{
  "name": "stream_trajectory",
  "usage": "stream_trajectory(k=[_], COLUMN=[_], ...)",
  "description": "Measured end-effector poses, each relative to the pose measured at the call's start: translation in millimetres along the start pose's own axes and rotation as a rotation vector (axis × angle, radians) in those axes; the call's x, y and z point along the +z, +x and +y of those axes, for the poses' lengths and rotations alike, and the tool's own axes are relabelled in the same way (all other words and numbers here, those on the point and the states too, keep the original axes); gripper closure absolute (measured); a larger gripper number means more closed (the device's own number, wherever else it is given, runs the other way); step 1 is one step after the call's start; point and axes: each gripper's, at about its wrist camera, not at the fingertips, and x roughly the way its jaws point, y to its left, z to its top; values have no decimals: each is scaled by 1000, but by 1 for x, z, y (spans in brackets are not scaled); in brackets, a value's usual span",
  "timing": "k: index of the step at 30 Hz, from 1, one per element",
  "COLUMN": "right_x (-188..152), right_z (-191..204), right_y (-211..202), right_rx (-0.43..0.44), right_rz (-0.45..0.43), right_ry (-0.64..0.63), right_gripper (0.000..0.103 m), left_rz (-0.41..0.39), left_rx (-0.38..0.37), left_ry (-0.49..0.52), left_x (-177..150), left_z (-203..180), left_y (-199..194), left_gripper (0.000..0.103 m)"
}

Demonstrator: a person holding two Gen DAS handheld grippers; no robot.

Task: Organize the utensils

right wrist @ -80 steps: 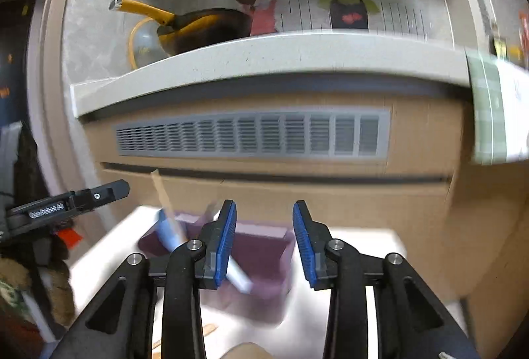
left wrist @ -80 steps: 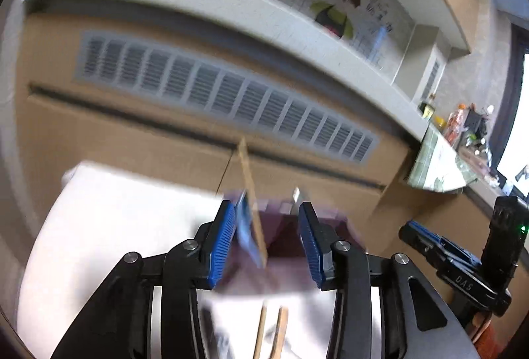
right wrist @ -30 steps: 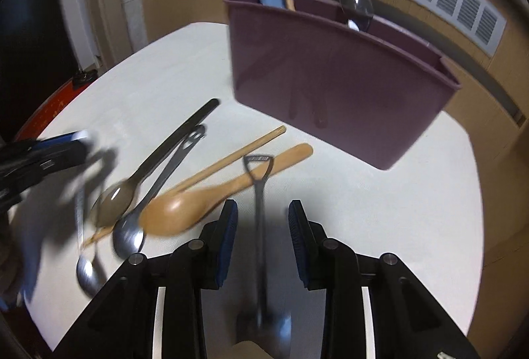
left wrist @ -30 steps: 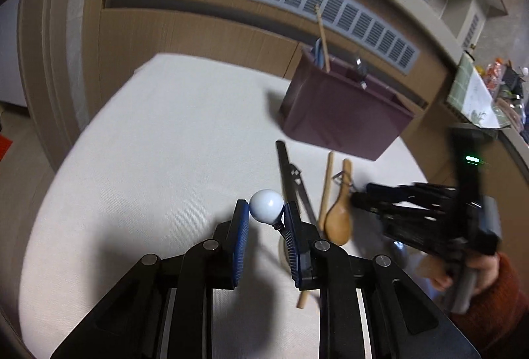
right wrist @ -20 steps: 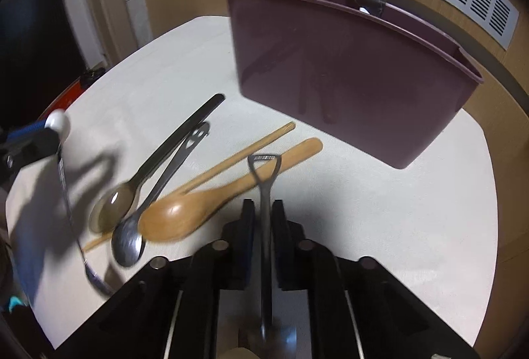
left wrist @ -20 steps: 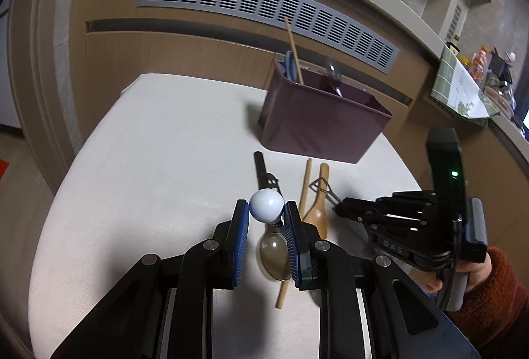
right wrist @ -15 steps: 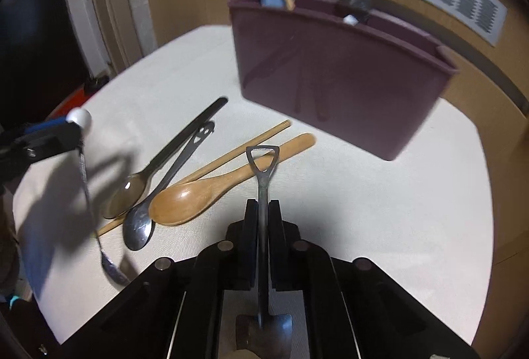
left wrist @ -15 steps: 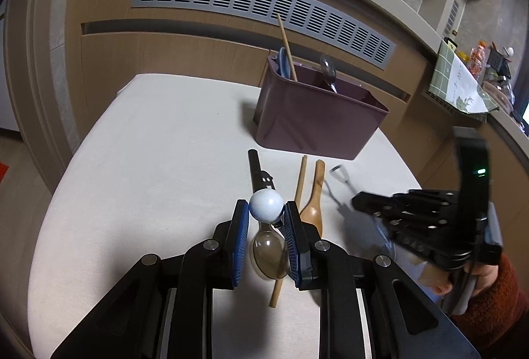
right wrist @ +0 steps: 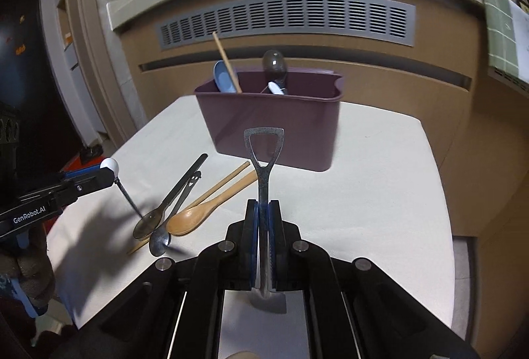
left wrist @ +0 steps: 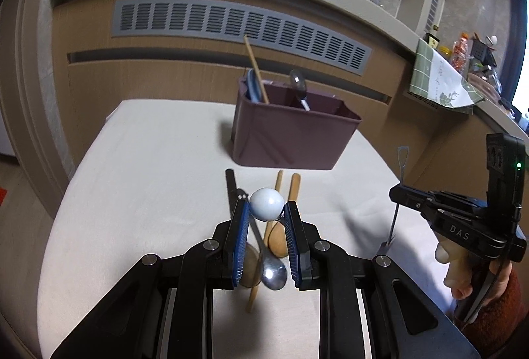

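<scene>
My left gripper [left wrist: 266, 210] is shut on a thin metal spoon with a white ball end [left wrist: 266, 204]; its bowl [left wrist: 272, 274] hangs above the white table [left wrist: 148, 177]. My right gripper [right wrist: 263, 210] is shut on a shovel-shaped metal spoon [right wrist: 263, 157], handle pointing up and forward, held above the table. It also shows in the left wrist view [left wrist: 398, 190]. A maroon utensil holder [right wrist: 274, 121] stands at the table's far side with a blue spoon [right wrist: 221, 76], a chopstick [right wrist: 226, 61] and a grey spoon [right wrist: 274, 64] in it.
On the table before the holder lie a wooden spoon [right wrist: 201, 210], a chopstick [right wrist: 224, 182], a black-handled spoon [right wrist: 172, 197] and a steel spoon [right wrist: 165, 231]. A beige cabinet with a grey vent [right wrist: 284, 18] stands behind the table.
Both grippers have closed on their spoons and lifted them off the table. The views have tilted up and back, so the holder now sits farther ahead.
</scene>
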Motion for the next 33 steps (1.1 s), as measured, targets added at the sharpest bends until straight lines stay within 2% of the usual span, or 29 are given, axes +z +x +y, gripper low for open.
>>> stream_trajectory(k=[11, 15, 17, 20, 23, 26, 28, 30, 31, 32, 33], right_x=[-2, 6, 18, 55, 101, 139, 153, 149, 143, 137, 129], right_z=[-11, -13, -13, -8, 0, 6, 7, 9, 7, 7, 7], right_y=[-7, -16, -24, -53, -81, -93, -95, -89, -81, -74, -61], right_rx=[-19, -22, -30, -54, -56, -60, -60, -63, -44, -24, 11], right_rz=[-20, -59, -92, -231, -364, -417, -420, -391, -362, -332, -267], right_ry=[15, 24, 24, -7, -54, -87, -110, -144, -164, -176, -194], right_gripper=[99, 103, 103, 103, 103, 103, 103, 103, 101, 95, 91], left_rz=[-42, -89, -140, -234, -327, -391, -399, -387, -379, -371, -355], left_rx=[-6, -4, -23, -44, -11, 30, 29, 15, 13, 11, 3], left_ry=[55, 80, 90, 114, 156, 188, 191, 194, 190, 184, 169], left_x=[17, 38, 64, 105, 148, 175, 179, 175, 172, 169, 165], left_z=[-20, -26, -29, -35, -44, -49, -46, -40, -35, -33, -28], left_y=[-12, -20, -32, -51, -62, -61, -58, -53, -50, -46, -41], left_gripper=[81, 81, 81, 81, 81, 81, 81, 81, 81, 81, 81])
